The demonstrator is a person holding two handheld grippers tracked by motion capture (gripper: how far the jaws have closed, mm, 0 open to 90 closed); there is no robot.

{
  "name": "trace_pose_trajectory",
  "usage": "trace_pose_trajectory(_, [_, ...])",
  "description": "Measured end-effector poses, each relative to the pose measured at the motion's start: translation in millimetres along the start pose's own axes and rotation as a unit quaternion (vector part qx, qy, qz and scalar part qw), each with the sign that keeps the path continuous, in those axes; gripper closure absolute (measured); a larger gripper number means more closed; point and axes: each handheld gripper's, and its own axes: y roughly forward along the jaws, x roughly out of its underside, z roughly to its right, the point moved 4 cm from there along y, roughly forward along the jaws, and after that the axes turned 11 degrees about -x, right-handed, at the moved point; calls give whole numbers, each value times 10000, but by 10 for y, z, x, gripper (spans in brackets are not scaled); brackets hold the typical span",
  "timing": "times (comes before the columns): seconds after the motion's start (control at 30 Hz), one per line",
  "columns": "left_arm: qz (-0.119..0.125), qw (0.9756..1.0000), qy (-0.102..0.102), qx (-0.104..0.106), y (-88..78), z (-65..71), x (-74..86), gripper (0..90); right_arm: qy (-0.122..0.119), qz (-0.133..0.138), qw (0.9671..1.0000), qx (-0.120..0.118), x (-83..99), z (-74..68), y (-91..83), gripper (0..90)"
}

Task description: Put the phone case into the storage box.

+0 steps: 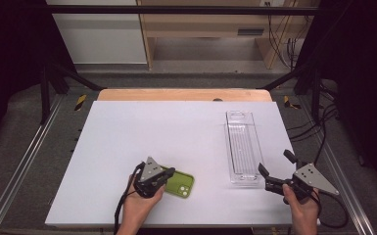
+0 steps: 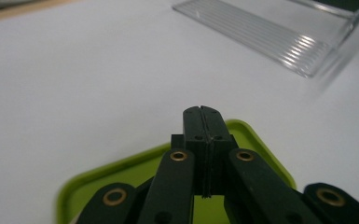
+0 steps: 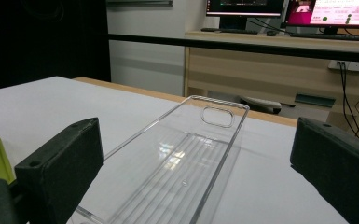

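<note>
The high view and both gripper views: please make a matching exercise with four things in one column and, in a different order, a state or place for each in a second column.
Column one:
1. left gripper
2. right gripper
3. green phone case
4. clear plastic tray

Column two:
A. lies flat on the white table, under black jaws
B. jaws wide apart, nothing between them
C. long and see-through, on the right half of the table
D. jaws pressed together

Pairs: 1-D, 2-B, 3-A, 4-C
</note>
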Motion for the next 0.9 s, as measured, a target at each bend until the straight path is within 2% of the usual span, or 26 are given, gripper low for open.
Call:
trace_pose_trajectory(0.03, [102, 9999, -23, -84, -40, -62, -15, 900, -9, -20, 10000, -23, -8, -11, 2, 26])
trace_pose_trajectory(0.07, [102, 9999, -23, -84, -40, -62, -15, 900, -9, -20, 10000, -23, -8, -11, 2, 26])
trace_pose_trajectory(0.17, [372, 9989, -119, -272, -162, -249, -37, 900, 11, -50, 9999, -89, -37, -51, 18, 26])
trace_pose_trajectory(0.33, [631, 9961, -279, -545, -359, -535, 42, 894, 6, -52, 9998, -207, -125, -159, 46, 26])
trace_pose_trajectory(0.37, [710, 9949, -314, -641, -436, -621, 83, 857, -45, -41, 9997, -254, -187, -219, 56, 26])
trace_pose_trajectory(0.4, [710, 9949, -314, -641, -436, -621, 83, 827, -45, -41, 9997, -254, -187, -219, 56, 26])
trace_pose_trajectory(0.43, [797, 9935, -277, -764, -505, -686, 125, 790, -97, -43, 9994, -318, -264, -291, 76, 26])
trace_pose_trajectory(0.47, [797, 9935, -277, -764, -505, -686, 125, 735, -132, -76, 9992, -362, -301, -332, 94, 26])
trace_pose_trajectory(0.5, [852, 9924, -280, -844, -534, -713, 150, 656, -172, -129, 9990, -398, -337, -376, 117, 26])
trace_pose_trajectory(0.53, [925, 9903, -309, -991, -583, -774, 211, 572, -196, -173, 9985, -472, -373, -429, 146, 26])
trace_pose_trajectory(0.57, [925, 9903, -309, -991, -583, -774, 211, 526, -218, -200, 9981, -550, -407, -487, 178, 26])
trace_pose_trajectory(0.6, [1020, 9885, -444, -1024, -614, -829, 262, 481, -236, -243, 9975, -626, -437, -550, 218, 26])
trace_pose_trajectory(0.63, [1020, 9885, -444, -1024, -614, -829, 262, 417, -265, -288, 9967, -713, -466, -618, 263, 26])
trace_pose_trajectory(0.7, [1127, 9857, -609, -1091, -625, -902, 278, 303, -283, -406, 9946, -915, -520, -755, 365, 27])
trace_pose_trajectory(0.73, [1127, 9857, -609, -1091, -625, -902, 278, 248, -283, -406, 9946, -915, -520, -755, 365, 27])
trace_pose_trajectory(0.77, [1164, 9850, -666, -1089, -625, -923, 277, 209, -350, -541, 9920, -1089, -576, -883, 470, 28])
trace_pose_trajectory(0.83, [1231, 9838, -755, -1064, -615, -963, 302, 148, -390, -666, 9889, -1270, -614, -995, 576, 28])
trace_pose_trajectory(0.87, [1231, 9838, -755, -1064, -615, -963, 302, 123, -390, -666, 9889, -1270, -614, -995, 576, 28])
trace_pose_trajectory(0.9, [1265, 9831, -817, -1042, -613, -979, 310, 101, -367, -812, 9853, -1460, -616, -1091, 693, 29])
